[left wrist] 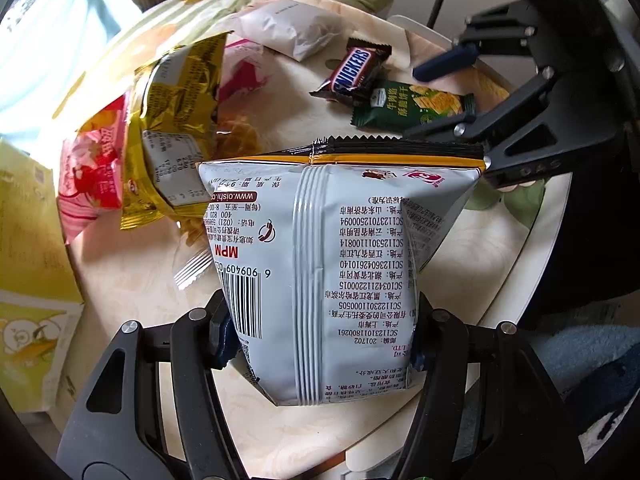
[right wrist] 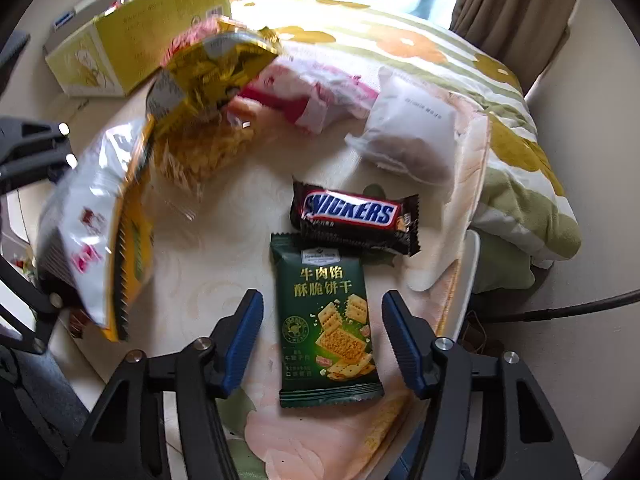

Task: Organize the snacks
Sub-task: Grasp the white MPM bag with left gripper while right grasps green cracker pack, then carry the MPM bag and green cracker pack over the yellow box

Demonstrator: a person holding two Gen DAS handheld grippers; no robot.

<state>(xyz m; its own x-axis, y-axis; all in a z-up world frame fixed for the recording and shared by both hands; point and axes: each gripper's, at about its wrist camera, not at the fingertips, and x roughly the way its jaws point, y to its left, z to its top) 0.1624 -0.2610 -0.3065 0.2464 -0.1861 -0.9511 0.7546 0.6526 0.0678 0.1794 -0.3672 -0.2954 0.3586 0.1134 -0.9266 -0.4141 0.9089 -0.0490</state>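
Between my right fingers (right wrist: 322,340) – apart, untouching – lies the green cracker packet (right wrist: 326,328); off-centre closing skids it, while my left gripper (left wrist: 320,344) pinches the white chip bag (left wrist: 332,264).

I see a round table (right wrist: 224,248) with a pale cloth that has a soft leaf pattern on it. A yellow-green cardboard box (right wrist: 132,40) with a cartoon picture stands at the far left edge of the table. Behind the table lies a folded blanket (right wrist: 460,68) with green stripes and orange flowers. A brown curtain (right wrist: 500,4) hangs by a bright window (left wrist: 52,40). 1 thin dark cable (right wrist: 560,308) runs along the floor on my right.
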